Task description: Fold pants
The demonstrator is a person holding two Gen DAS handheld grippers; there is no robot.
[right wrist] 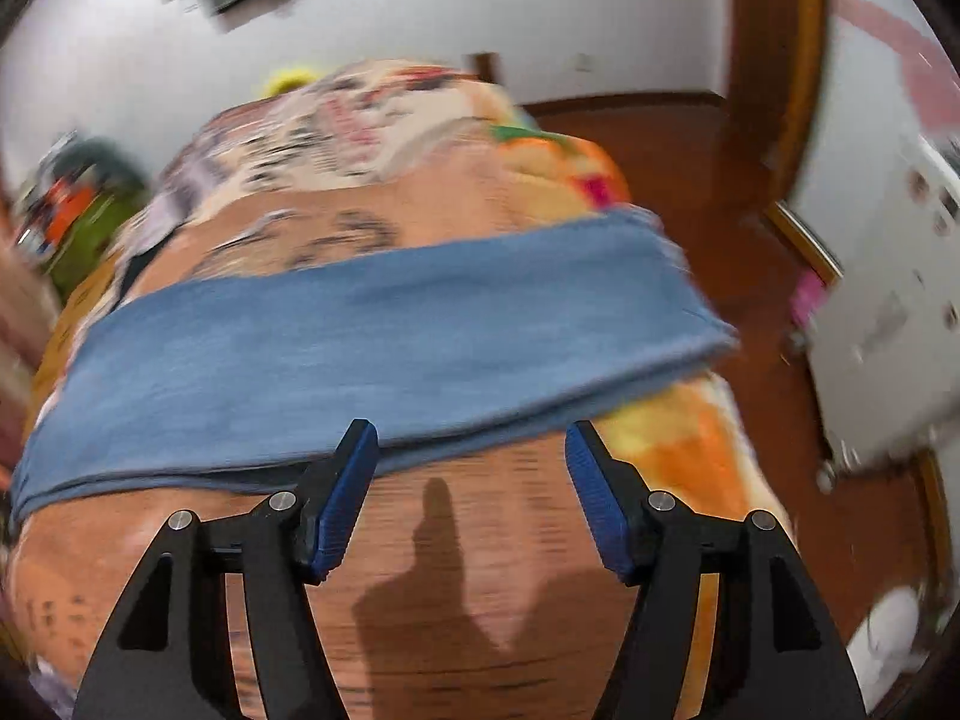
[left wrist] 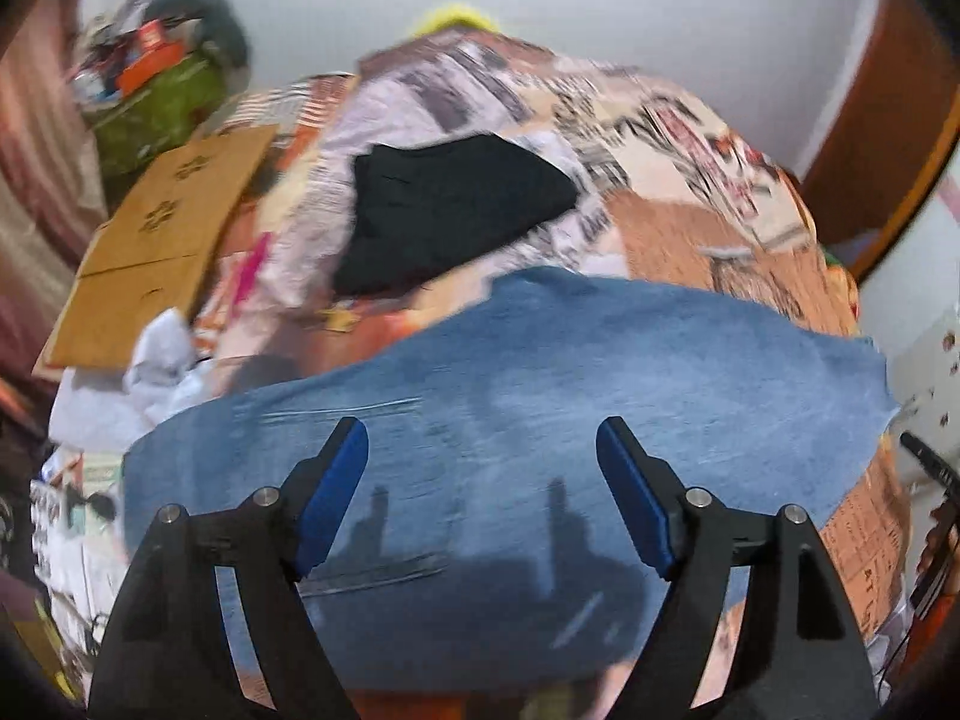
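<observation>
Both my left gripper (left wrist: 483, 450) and right gripper (right wrist: 471, 450) hang spread and empty above the pants (left wrist: 540, 396), which lie doubled on the bedspread (right wrist: 450, 570), probably ready for re-gripping.

A bed (left wrist: 678, 228) covered with a busy printed blanket in orange, cream and black carries the things. Blue denim pants (left wrist: 540, 396) lie folded flat across its near part. Farther back rests a black garment (left wrist: 450, 204), and flattened cardboard (left wrist: 162, 240) lies at the left edge.
</observation>
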